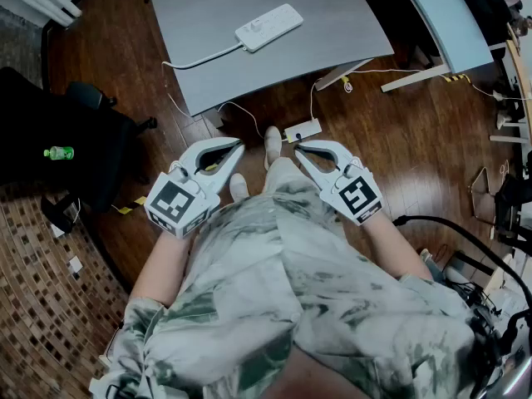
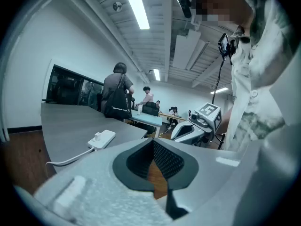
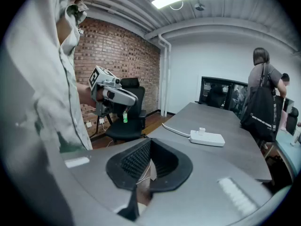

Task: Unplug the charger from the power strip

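On the grey table [image 1: 332,15] a white power strip [image 1: 268,27] lies, its cable running off to the left. A small white charger [image 2: 98,136] is plugged in near the strip's cable end, and shows too as the charger [image 3: 202,131] on the power strip [image 3: 207,137]. My left gripper [image 1: 235,146] and right gripper [image 1: 299,148] hover in front of my body, well short of the table, tips pointing toward each other. Both are shut with nothing between the jaws. The left gripper [image 2: 153,140] faces the power strip [image 2: 102,139]; the right gripper [image 3: 151,139] faces the table as well.
A black office chair [image 1: 83,140] with a green bottle [image 1: 58,152] stands at the left. On the wooden floor under the table edge lie a second socket block [image 1: 302,130] and cables. A light-blue table [image 1: 449,15] is at the upper right. People stand beyond the table [image 2: 120,95].
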The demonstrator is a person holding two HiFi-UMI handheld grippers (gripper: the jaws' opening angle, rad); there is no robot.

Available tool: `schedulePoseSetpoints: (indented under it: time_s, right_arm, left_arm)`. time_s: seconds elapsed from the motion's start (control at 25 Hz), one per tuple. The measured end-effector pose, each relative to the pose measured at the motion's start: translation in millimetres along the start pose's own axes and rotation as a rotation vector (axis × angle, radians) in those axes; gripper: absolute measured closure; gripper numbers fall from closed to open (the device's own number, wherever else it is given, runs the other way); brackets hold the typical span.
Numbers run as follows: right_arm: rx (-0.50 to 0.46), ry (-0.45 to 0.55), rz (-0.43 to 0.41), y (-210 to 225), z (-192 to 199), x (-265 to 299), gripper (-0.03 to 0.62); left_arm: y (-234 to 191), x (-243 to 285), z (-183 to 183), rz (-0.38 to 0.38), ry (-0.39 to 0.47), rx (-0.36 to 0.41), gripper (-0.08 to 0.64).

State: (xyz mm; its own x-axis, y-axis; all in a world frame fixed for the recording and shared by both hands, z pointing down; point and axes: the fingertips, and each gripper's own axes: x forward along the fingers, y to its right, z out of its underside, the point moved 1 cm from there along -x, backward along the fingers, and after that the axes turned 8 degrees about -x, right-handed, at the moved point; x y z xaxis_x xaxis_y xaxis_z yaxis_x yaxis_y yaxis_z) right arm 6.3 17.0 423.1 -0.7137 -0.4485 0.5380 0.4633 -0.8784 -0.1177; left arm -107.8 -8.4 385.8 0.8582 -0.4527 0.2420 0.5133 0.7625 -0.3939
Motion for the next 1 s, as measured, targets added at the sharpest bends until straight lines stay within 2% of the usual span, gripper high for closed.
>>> schedulePoseSetpoints:
  time_s: [0.16,0.36,0.48,0.64,0.76,0.92,1.0]
  right_arm:
    - [-0.052,0.026,-0.034,61.4,10.9,39.9,0.584]
    - [-0.121,-0.014,-0.084,147.7,26.7,88.9,0.586]
    - [-0.175,-0.037,-0.112,200.0,33.8,120.2,0.586]
    - [-0.210,-0.073,-0.154,254.9,50.4,166.6,0.586]
    - [-0.196,-0.126,-0.187,281.0,69.8,201.1,0.586]
    - [-0.221,-0.157,-0.218,301.6,80.4,244.9,0.586]
    - [-0.244,-0.172,-0.252,300.6,83.5,262.1,0.586]
  left_arm:
    - [-41.8,28.9,-19.9,-0.044,-0.032,0.036,0.561]
    - [-100.0,74.2,-37.8,-0.092,-0.046,-0.018,0.560]
    - [-131.4,107.0,-48.1,-0.103,-0.070,-0.024,0.558]
    - [-170.0,146.4,-47.2,-0.142,-0.111,-0.046,0.558]
    - [-194.6,170.3,-35.9,-0.176,-0.167,-0.077,0.557]
    - [-228.5,193.9,-20.6,-0.233,-0.257,-0.061,0.557]
    - [-242.4,203.6,-13.9,-0.255,-0.295,-0.045,0.453]
